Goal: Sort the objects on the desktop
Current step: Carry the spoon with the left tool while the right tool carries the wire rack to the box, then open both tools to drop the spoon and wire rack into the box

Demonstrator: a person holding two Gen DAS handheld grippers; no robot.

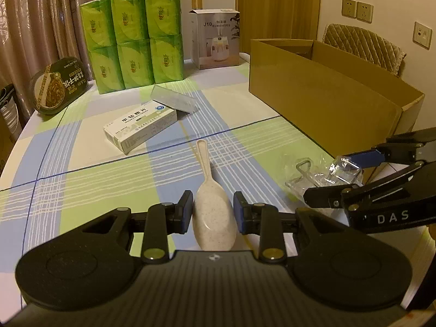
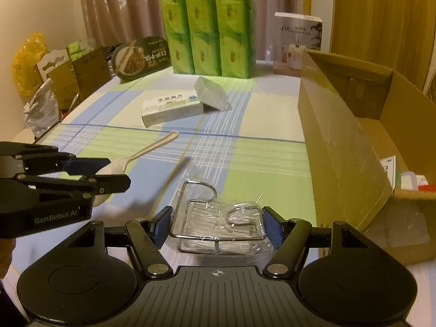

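1. left wrist view: spoon [image 1: 215, 218] lies on the table [image 1: 81, 190], its bowl between the left gripper [image 1: 214, 212] jaws, which stand apart beside it.
2. right gripper [image 2: 218, 226] jaws straddle the wrapped wire rack [image 2: 218, 218], apparently not clamped.
3. risk: the slick wrap or rounded bowl could slip before reaching the cardboard box [image 2: 340, 141].

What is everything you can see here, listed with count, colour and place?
spoon: one, speckled cream, near table edge, bowl between left pads
wire rack: one, chrome in clear wrap, between right pads
medicine box: one, white, mid-table
clear case: one, transparent, leaning on medicine box
tissue packs: six, green, far side
noodle bowl: one, dark, far left
humidifier box: one, white, far side
cardboard box: one, brown, open, right
left hand-held gripper: around the spoon
right hand-held gripper: around the rack
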